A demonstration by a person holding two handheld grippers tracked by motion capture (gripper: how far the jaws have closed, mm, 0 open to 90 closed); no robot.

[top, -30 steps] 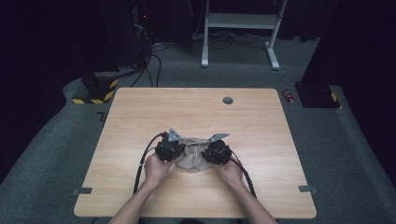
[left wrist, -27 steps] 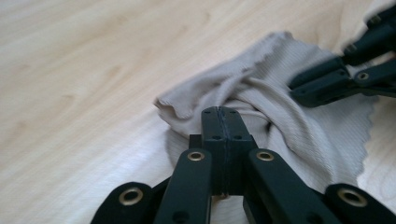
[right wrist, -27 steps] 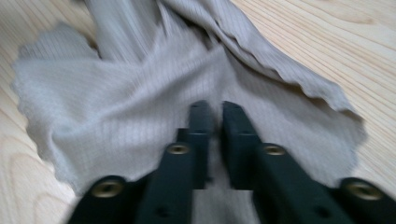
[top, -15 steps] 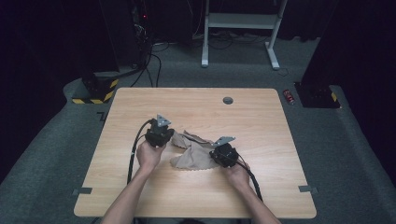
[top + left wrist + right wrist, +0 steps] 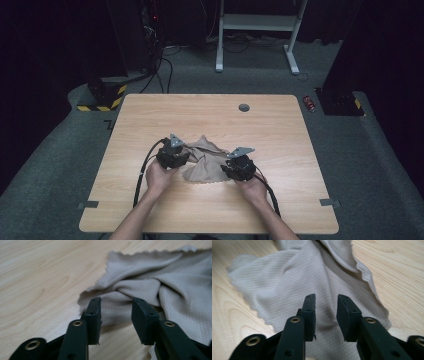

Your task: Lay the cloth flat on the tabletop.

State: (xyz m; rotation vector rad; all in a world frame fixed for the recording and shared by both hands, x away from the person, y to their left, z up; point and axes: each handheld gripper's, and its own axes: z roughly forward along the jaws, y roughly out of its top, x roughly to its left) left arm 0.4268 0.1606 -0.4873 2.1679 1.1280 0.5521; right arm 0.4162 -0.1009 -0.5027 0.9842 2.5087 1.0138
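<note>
A crumpled beige cloth (image 5: pixel 206 161) lies on the wooden table (image 5: pixel 210 120), between my two grippers. My left gripper (image 5: pixel 176 155) sits at the cloth's left edge; in the left gripper view the left gripper (image 5: pixel 116 312) stands open, its jaws hovering over a folded corner of the cloth (image 5: pixel 155 285). My right gripper (image 5: pixel 236 167) is at the cloth's right side; in the right gripper view the right gripper (image 5: pixel 326 310) is open above a flat part of the cloth (image 5: pixel 287 282), with nothing pinched between its jaws.
A round grommet hole (image 5: pixel 244 107) sits near the table's far edge. Beyond the table are a white desk frame (image 5: pixel 260 30), floor cables (image 5: pixel 160 70) and a small red can (image 5: pixel 310 103) on grey carpet. Bare wood surrounds the cloth.
My left gripper went out to the left and came back to the cloth's left edge. The right gripper stayed by the cloth's right side. The cloth now lies more spread out.
</note>
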